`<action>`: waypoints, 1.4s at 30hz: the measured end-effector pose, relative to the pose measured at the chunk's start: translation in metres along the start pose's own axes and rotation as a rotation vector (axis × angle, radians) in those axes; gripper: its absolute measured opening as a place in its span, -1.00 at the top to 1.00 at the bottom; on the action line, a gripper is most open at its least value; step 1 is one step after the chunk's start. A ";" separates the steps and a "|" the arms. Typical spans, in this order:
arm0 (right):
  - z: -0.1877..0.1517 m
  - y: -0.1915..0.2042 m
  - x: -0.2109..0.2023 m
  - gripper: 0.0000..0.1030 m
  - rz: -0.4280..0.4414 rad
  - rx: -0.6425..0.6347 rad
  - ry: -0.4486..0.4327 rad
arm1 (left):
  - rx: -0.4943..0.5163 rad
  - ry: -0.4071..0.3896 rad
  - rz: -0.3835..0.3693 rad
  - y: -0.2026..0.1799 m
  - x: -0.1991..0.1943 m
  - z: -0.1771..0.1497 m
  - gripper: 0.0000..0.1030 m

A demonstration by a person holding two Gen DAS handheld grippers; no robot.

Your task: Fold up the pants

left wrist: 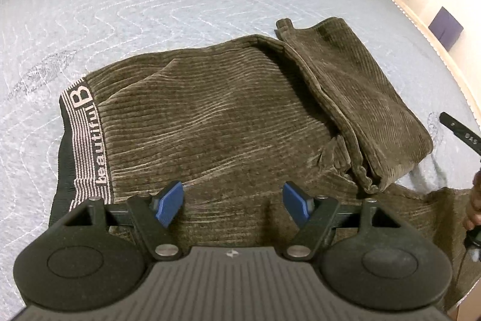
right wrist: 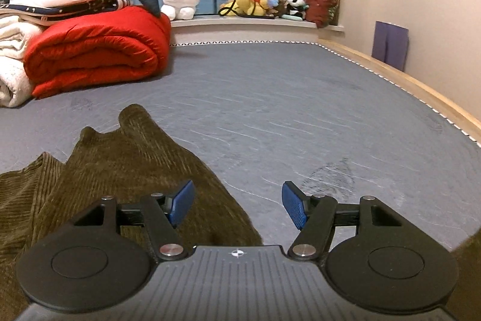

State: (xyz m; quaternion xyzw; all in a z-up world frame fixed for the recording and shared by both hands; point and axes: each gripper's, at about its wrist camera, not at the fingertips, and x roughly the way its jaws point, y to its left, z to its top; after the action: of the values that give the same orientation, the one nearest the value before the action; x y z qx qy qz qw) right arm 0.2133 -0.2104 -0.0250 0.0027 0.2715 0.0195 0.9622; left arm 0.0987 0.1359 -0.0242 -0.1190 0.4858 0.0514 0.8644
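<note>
Risk of the loose fold slipping open on the bed (left wrist: pixel 180 5).
Pants (left wrist: pixel 225 116), brown corduroy with a lettered waistband, lie mid-bed with legs doubled over unevenly toward the right edge; a careless tug could drag that bunched layer askew. Left gripper (left wrist: pixel 233 202) and right gripper (right wrist: pixel 237 205) both hover with fingers wide, holding nothing.

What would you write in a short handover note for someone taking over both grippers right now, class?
Left gripper: open, empty, above the pants near the waistband.
Right gripper: open, empty, over the pants' right edge and the bare grey bed cover.
Pants: brown corduroy, flat on the bed cover, leg end folded back over the body.
Done: first fold.
Left: probably fold again into a compact stack and smooth the bunched fabric.
</note>
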 end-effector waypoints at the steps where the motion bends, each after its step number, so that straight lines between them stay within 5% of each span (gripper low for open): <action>1: -0.002 0.000 0.004 -0.31 0.006 -0.003 0.002 | -0.003 0.002 -0.001 0.001 0.001 0.001 -0.51; 15: 0.000 0.033 0.071 -0.81 0.121 -0.141 0.088 | -0.002 0.031 -0.033 -0.008 -0.002 0.005 -0.53; 26: 0.004 0.045 0.100 -0.78 0.185 -0.128 0.141 | 0.006 0.054 -0.024 -0.010 0.000 0.003 -0.56; 29: 0.001 0.049 0.101 -0.41 0.230 -0.149 0.152 | 0.003 0.054 -0.026 -0.010 0.000 0.004 -0.56; 33: 0.005 0.055 0.091 0.85 0.257 -0.203 0.136 | 0.007 0.055 -0.029 -0.014 -0.001 0.004 -0.56; 42: 0.029 0.037 0.026 0.97 0.366 -0.254 0.034 | 0.022 0.043 -0.048 -0.025 -0.006 0.004 -0.56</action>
State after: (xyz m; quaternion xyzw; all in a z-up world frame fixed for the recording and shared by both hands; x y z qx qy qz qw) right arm 0.2498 -0.1722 -0.0132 -0.0694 0.2779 0.2278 0.9306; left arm 0.1036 0.1129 -0.0129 -0.1224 0.5019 0.0229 0.8559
